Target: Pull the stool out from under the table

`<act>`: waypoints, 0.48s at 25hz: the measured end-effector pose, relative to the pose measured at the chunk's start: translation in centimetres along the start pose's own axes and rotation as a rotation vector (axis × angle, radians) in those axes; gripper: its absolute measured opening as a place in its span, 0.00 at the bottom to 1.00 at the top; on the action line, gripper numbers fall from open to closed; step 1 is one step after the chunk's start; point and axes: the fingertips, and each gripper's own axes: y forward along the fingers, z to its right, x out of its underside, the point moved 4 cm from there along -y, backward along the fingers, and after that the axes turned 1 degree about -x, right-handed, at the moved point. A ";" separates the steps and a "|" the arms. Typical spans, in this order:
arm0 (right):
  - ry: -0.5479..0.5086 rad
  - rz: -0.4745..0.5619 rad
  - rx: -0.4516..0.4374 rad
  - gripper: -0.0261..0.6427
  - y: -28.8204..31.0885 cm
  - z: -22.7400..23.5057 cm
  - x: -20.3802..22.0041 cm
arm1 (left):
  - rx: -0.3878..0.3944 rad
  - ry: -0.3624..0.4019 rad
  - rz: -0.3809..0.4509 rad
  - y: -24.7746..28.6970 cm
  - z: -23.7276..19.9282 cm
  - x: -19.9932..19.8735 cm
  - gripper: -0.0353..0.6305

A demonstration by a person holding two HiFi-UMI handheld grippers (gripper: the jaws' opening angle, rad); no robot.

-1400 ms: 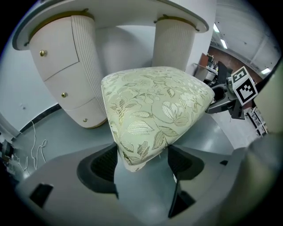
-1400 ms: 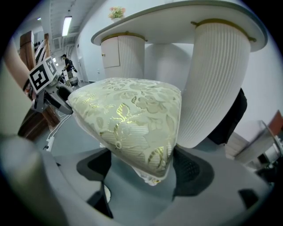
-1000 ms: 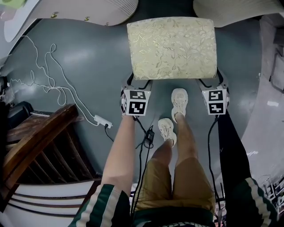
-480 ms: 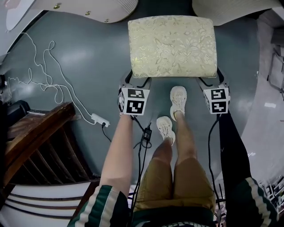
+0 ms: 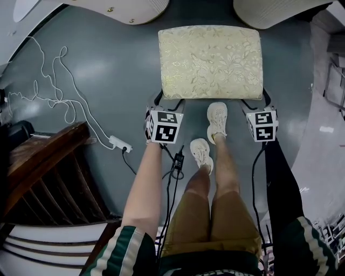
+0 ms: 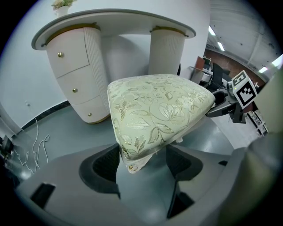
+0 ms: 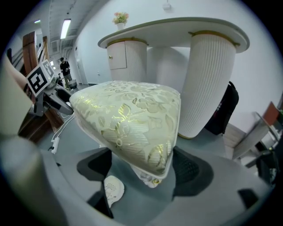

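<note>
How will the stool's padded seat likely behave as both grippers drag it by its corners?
The stool cushion probably gives under the left gripper and right gripper. It likely slides on the smooth floor rather than tipping.

From your head camera the stool (image 5: 211, 62) shows only its seat. Its legs are hidden beneath it, and the picture's top edge cuts off the table (image 5: 272, 9) but for two pedestal bases. The jaw tips of your left gripper (image 5: 168, 102) and right gripper (image 5: 255, 102) are hidden under the seat's near corners. A wooden structure (image 5: 38, 172) at the floor's left edge is cropped, too little to name. In the right gripper view a distant figure (image 7: 66, 69) is too small to make out, and your shoe (image 7: 113, 189) is half hidden behind one jaw.
</note>
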 end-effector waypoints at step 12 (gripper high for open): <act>-0.012 -0.070 -0.034 0.69 -0.1 0.4 -0.5 | 0.064 -0.037 -0.045 -0.7 -0.2 -0.2 0.53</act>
